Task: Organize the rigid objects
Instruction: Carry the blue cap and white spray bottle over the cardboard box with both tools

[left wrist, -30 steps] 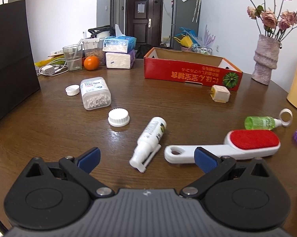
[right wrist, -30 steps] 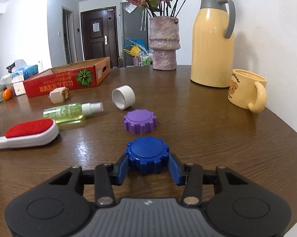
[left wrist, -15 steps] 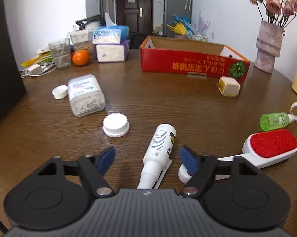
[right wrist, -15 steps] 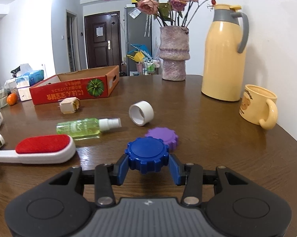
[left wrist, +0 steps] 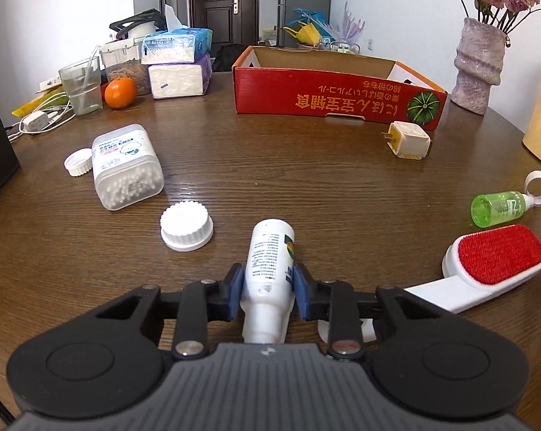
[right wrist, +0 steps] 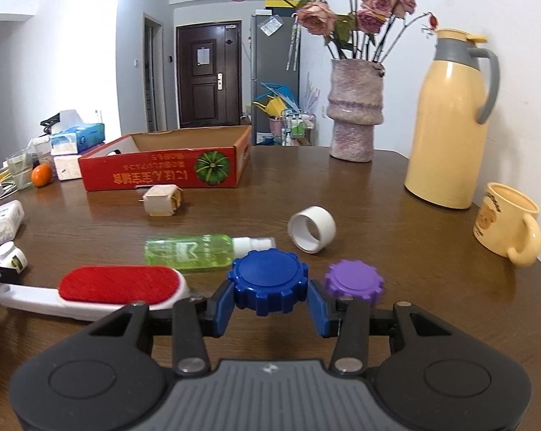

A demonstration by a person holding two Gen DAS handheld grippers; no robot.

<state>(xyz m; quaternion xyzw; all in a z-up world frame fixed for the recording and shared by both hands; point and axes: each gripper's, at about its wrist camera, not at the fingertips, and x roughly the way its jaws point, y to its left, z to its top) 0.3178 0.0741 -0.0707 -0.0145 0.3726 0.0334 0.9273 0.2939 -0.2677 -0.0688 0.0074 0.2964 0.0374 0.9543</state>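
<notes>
In the left wrist view my left gripper is closing on a white spray bottle that lies on the brown table. Its blue pads press on both sides of the bottle near the neck. In the right wrist view my right gripper is shut on a blue toothed lid and holds it a little above the table. A purple toothed lid lies just to its right. The open red cardboard box stands at the back.
A red lint brush, green bottle, plug adapter, white cap and cotton swab box lie scattered. A white ring, mug, thermos and vase stand to the right.
My left gripper moved forward over the white spray bottle and shut on it. My right gripper rose with the blue lid and moved left, away from the purple lid.
</notes>
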